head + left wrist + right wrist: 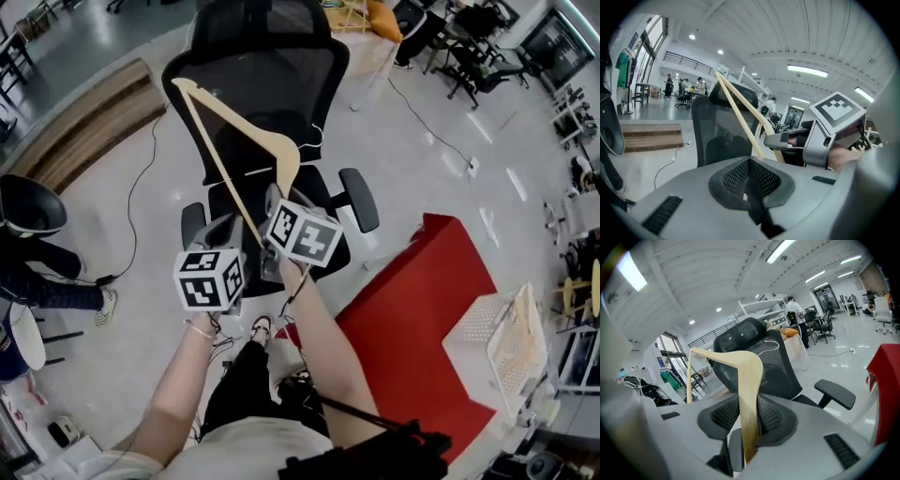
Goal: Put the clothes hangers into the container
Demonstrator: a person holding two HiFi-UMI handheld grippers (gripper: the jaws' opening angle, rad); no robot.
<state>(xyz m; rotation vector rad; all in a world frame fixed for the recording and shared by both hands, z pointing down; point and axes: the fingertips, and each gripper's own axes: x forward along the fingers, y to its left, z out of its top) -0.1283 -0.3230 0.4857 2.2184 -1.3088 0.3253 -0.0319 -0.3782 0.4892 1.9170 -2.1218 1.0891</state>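
My right gripper (269,211) is shut on a pale wooden clothes hanger (234,115), which stands up and away from me in front of a black office chair. In the right gripper view the hanger's shoulder (749,394) runs up from between the jaws (745,446), and the pads press on it. My left gripper (223,234) is beside it on the left, jaws closed together with nothing between them (750,187). The left gripper view shows the hanger (740,119) just ahead and the right gripper's marker cube (836,110). The white mesh container (502,342) sits far right.
The black mesh office chair (272,66) with armrests stands directly ahead. A red table (412,300) on the right bears the container. A cable lies across the shiny floor (141,187). A seated person (37,253) is at the left; more desks and chairs stand behind.
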